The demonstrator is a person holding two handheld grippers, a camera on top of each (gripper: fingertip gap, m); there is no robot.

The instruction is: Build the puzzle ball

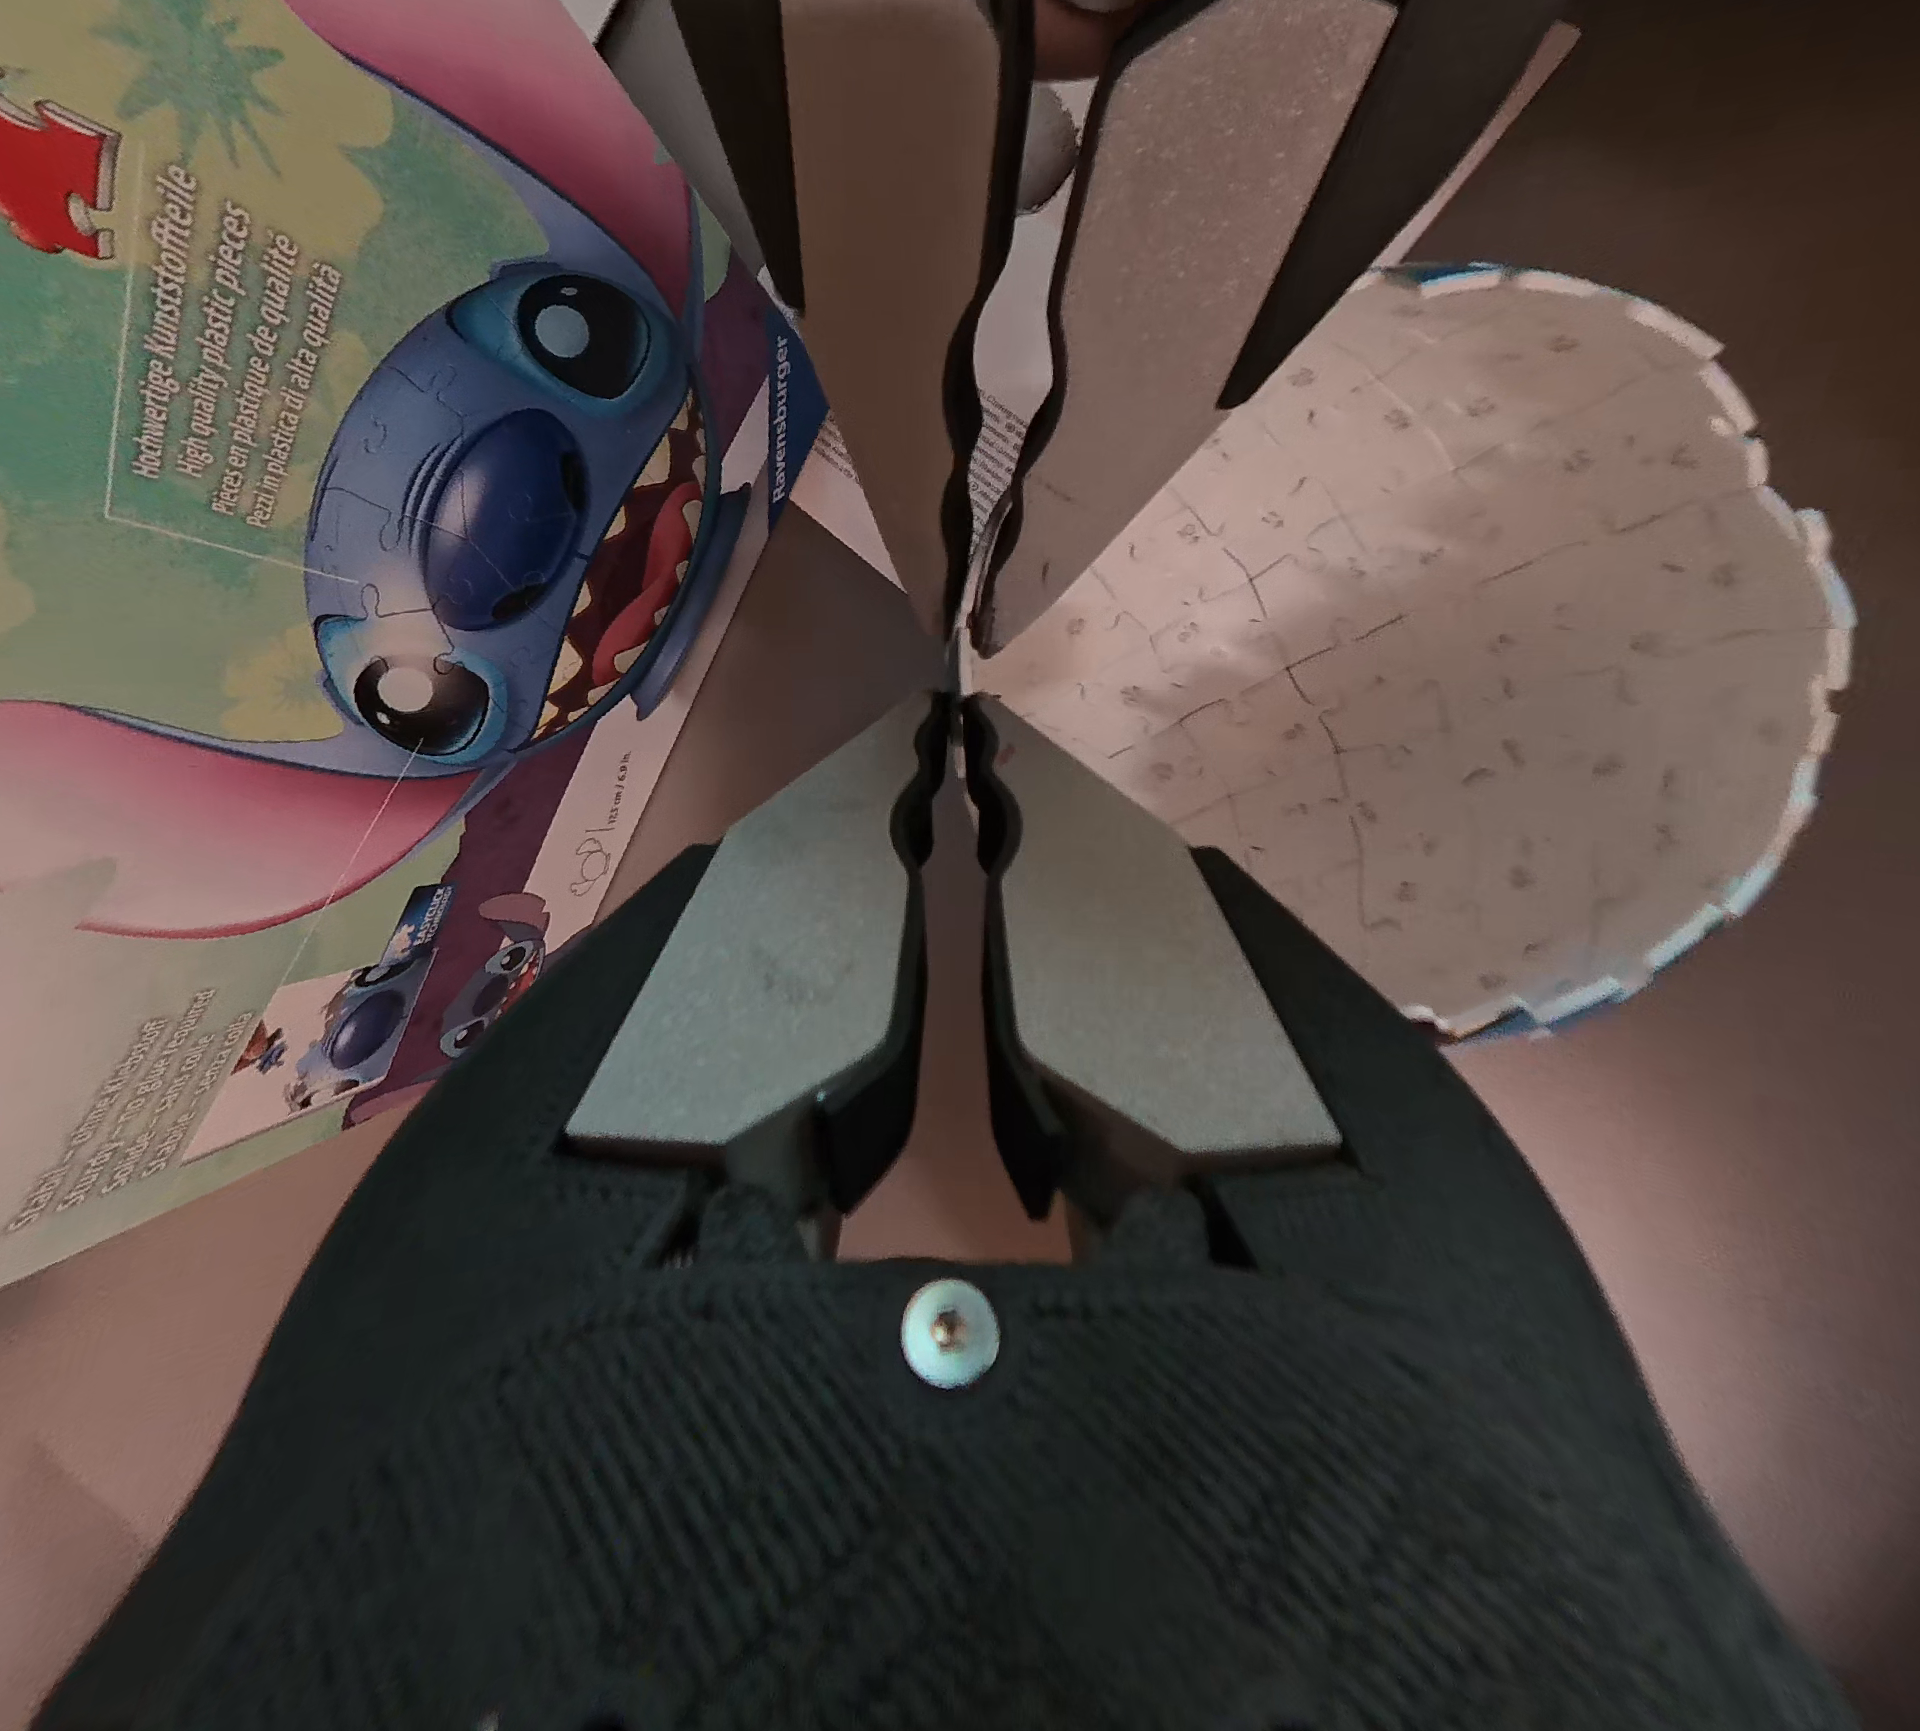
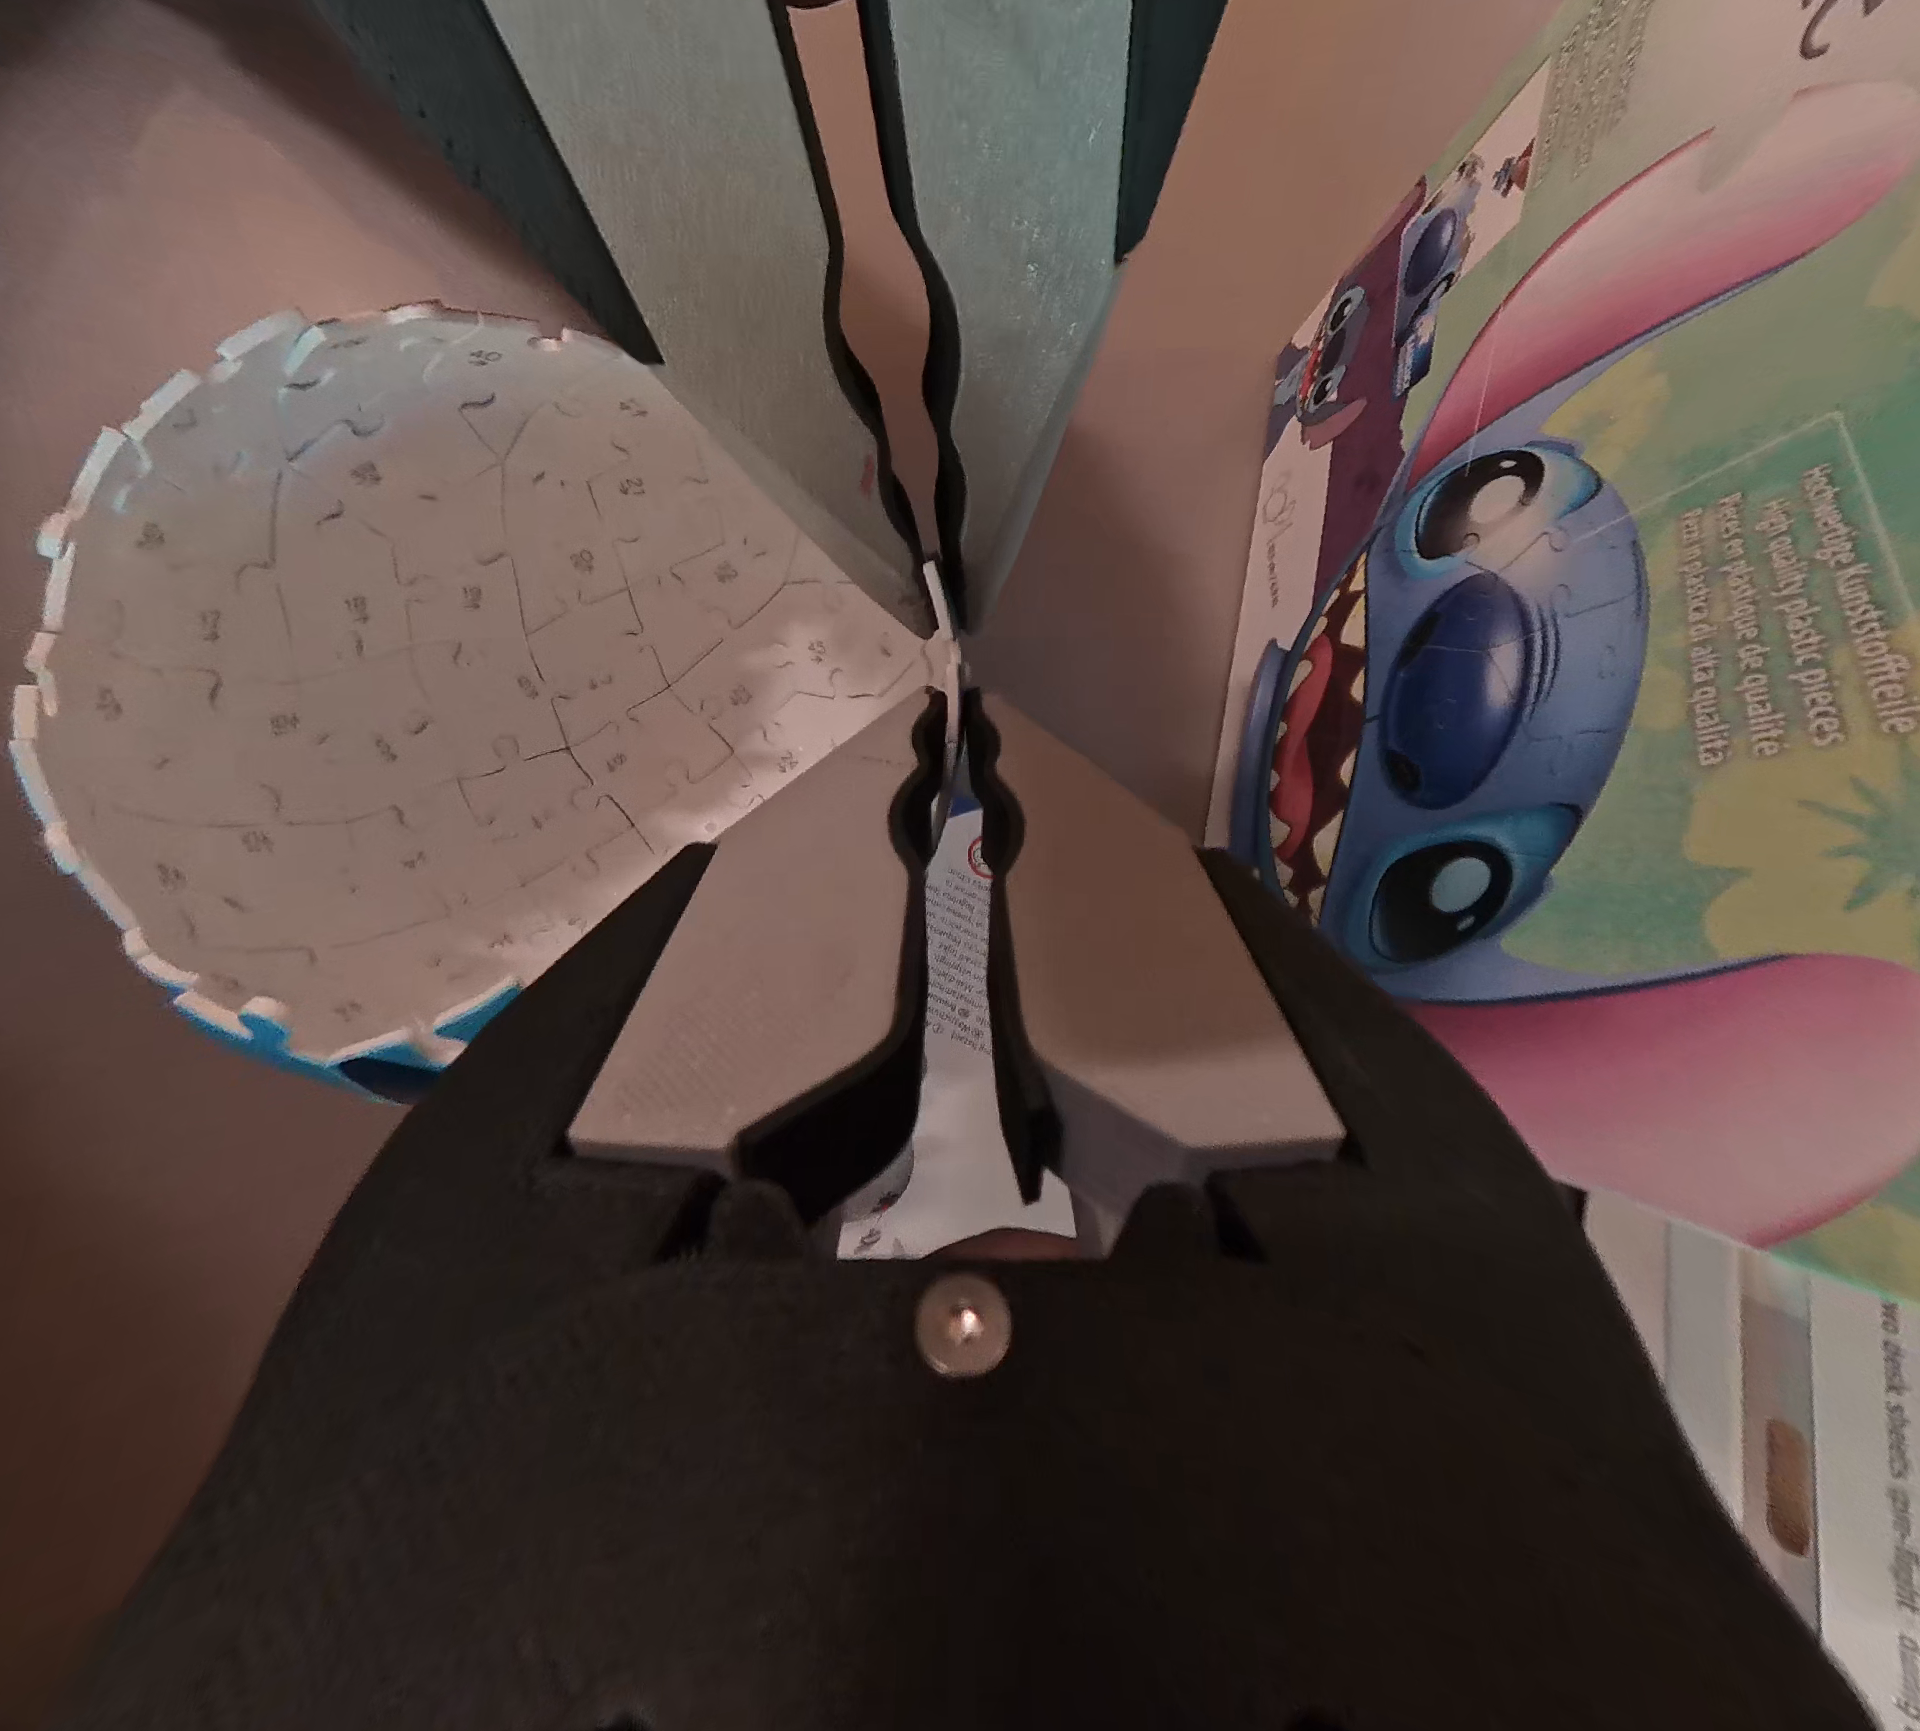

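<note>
Where the two grippers meet tip to tip, you find them at the near rim of the shell [image 1: 1455, 642], a half-built ball lying open on the table [image 1: 1714, 123]. The shell shows you its white inner face, crossed by piece seams and small printed marks. A blue outer skin shows along its toothed edge in the right wrist view.

Your left gripper [image 1: 951, 715] has its fingers drawn almost together, with only a wavy slit between the pads. In the right wrist view a small white tab [image 2: 938, 585] sits between its tips, touching the shell's rim. You cannot tell whether this tab is a loose piece or part of the rim.

Your right gripper [image 2: 953, 715] is likewise nearly closed, its tips just beside those of the left. A strip of printed white paper [image 2: 956, 954] shows through the gap between its fingers. You cannot tell whether the fingers clamp it or it merely lies beneath them.

The box [image 1: 260, 331], printed with a blue cartoon creature on a green ground, lies flat on the table. It sits on the opposite side of the grippers from the shell, well apart from it.
</note>
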